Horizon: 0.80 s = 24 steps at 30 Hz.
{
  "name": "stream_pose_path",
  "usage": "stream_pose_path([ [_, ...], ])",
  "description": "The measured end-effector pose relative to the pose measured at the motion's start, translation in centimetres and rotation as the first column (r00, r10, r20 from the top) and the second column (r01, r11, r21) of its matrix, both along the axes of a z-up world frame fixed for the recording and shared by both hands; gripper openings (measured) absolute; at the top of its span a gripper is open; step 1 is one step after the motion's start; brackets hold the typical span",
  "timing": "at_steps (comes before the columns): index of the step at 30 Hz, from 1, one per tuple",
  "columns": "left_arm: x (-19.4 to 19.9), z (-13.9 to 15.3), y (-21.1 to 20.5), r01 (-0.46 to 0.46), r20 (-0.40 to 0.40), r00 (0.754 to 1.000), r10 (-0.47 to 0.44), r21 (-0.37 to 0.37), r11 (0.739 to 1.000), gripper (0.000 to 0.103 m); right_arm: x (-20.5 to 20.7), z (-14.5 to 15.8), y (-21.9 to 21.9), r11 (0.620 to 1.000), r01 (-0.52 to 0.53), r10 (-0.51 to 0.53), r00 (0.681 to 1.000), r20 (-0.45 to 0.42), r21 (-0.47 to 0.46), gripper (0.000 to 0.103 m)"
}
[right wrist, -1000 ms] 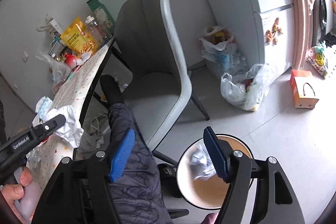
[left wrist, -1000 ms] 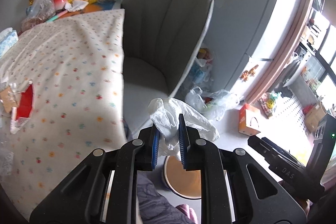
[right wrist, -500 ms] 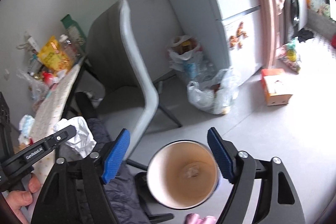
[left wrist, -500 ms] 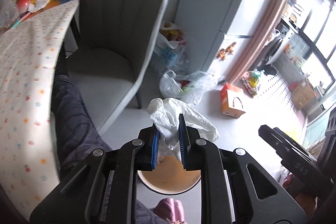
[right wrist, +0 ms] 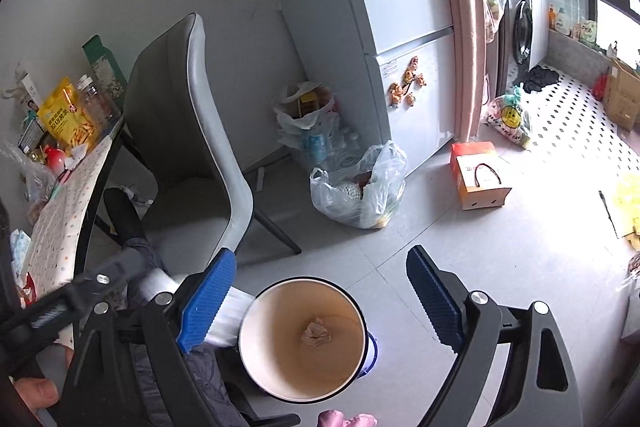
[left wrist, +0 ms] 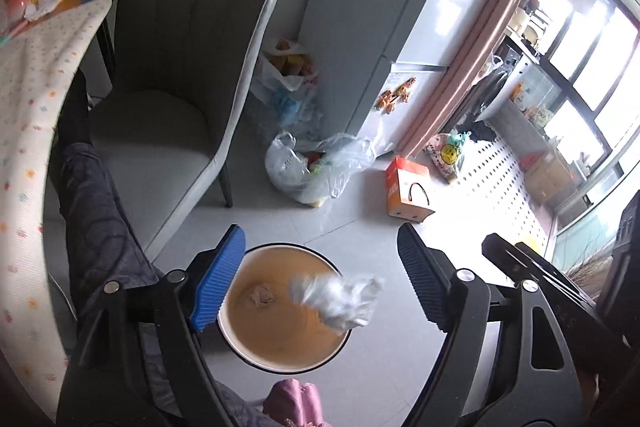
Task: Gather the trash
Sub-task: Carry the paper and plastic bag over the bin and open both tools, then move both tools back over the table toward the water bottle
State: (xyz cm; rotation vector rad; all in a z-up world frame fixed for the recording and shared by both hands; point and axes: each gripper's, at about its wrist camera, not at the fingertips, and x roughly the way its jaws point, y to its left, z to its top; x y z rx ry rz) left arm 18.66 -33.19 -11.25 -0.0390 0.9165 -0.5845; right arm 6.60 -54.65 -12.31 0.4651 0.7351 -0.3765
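Step in hand: drop the wad (left wrist: 334,301) into the bin (left wrist: 280,367). Left gripper (left wrist: 320,279) hangs above the bin mouth, jaws spread wide and opening, nothing pinched. Right gripper (right wrist: 320,301) likewise wide and opening, empty, with the bin (right wrist: 302,393) showing between its fingers from above.

Doing it well, as I judge it:
- Keep the left gripper over the bin's middle, not its rim. The wad looks light and crinkly, probably plastic film or tissue, so it may drift or catch the edge.
- Hold the jaws wide until the wad is clear of both pads. Film can cling to ribbed rubber.
- Keep the right gripper out of the fall line. Its fingers straddle the bin and could deflect the wad.

Where the wad lies: in the left view it is loose between the 2 blue pads (left wrist: 218,281), touching neither, nearer the right-hand one. It sits blurred over the bin's far right rim, partly over the tan inside, partly over the edge. Whether it is in the air or on the rim, I cannot tell. In the right view a white blur (right wrist: 224,315) shows at the bin's left side, behind the left pad; probably the same wad.

1 brown scrap (right wrist: 316,333) already lies on the bin floor. More clutter sits on the table (left wrist: 24,131) beyond the chair (left wrist: 180,75).
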Motion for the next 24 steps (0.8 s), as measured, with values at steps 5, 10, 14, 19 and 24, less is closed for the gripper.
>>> stream_pose_path([
  [5,-0.6,1.7,2.0,-0.053,0.035,0.998,0.053,0.007,0.999,0.086,0.1,0.1,0.5,1.0,-0.011,0.011,1.0,0.008,0.005,0.085],
  [10,-1.4,4.4,5.3,-0.132,0.097,0.986,0.132,-0.01,0.991,0.095,0.5,1.0,2.0,0.998,-0.056,0.056,0.998,0.035,0.006,0.088],
  [14,-2.2,6.6,7.7,-0.174,0.164,0.971,0.175,-0.018,0.985,0.097,0.6,2.3,3.8,0.995,-0.095,0.095,0.992,0.088,0.003,0.096],
  [19,-3.2,8.6,11.0,-0.249,0.22,0.942,0.255,-0.056,0.967,0.097,1.2,3.9,6.5,0.989,-0.147,0.142,0.981,0.132,0.028,0.096],
  [24,-4.4,9.8,14.8,-0.326,0.284,0.901,0.329,-0.057,0.944,0.097,1.8,6.2,10.5,0.986,-0.148,0.157,0.976,0.149,-0.072,0.096],
])
